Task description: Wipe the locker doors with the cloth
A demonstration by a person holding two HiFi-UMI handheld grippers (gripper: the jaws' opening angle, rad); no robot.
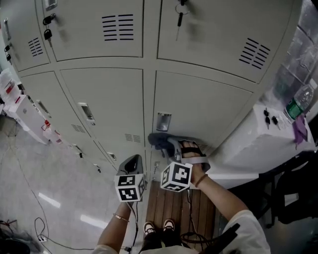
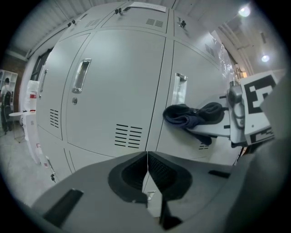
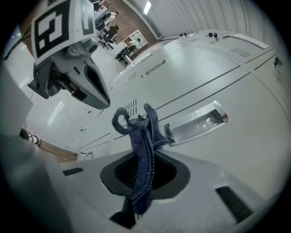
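A dark blue cloth (image 1: 158,140) is bunched at the tip of my right gripper (image 1: 166,145), which is shut on it. The cloth sits at the grey locker door (image 1: 198,106), just below its metal handle recess (image 1: 163,120). In the right gripper view the cloth (image 3: 136,125) hangs pinched between the jaws of the right gripper (image 3: 146,157), beside the handle recess (image 3: 198,122). My left gripper (image 1: 132,162) hangs lower left, shut and empty. In the left gripper view, the left gripper (image 2: 147,159) faces the lockers, and the cloth (image 2: 193,114) shows to the right.
Keys hang in upper locker locks (image 1: 47,27) (image 1: 180,15). A white cabinet (image 1: 258,144) at right carries a bottle (image 1: 298,101), keys (image 1: 268,118) and a purple rag (image 1: 299,130). Wooden slats (image 1: 174,208) lie underfoot. A cable (image 1: 30,218) trails on the floor at left.
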